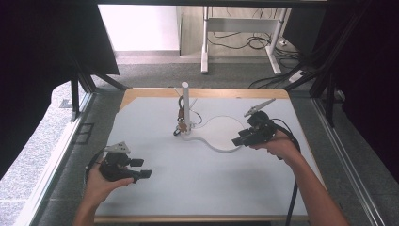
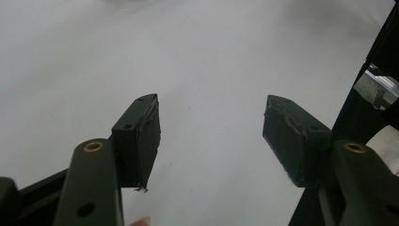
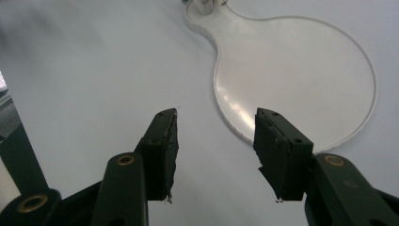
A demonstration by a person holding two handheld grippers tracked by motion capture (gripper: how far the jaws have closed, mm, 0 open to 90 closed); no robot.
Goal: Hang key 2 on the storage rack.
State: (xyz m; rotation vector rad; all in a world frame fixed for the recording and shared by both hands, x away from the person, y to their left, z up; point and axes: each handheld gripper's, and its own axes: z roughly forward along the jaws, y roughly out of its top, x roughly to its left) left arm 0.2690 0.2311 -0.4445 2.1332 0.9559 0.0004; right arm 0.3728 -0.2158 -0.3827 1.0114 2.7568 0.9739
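The right gripper [image 1: 236, 141] hangs just over the near rim of the white base [image 1: 221, 134], jaws apart with nothing between them; in the right gripper view [image 3: 215, 120] the rim lies right under its tips. A white post [image 1: 186, 101] rises upright from the base's narrow end, mid-table, with small things hung on it. The left gripper [image 1: 142, 168] rests near the front left of the table [image 1: 188, 183], spread wide and empty [image 2: 211, 113]

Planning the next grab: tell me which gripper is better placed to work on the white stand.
Right. The right gripper, jaws open and empty, sits at the white stand's round base; the left gripper rests apart near the table's front left.
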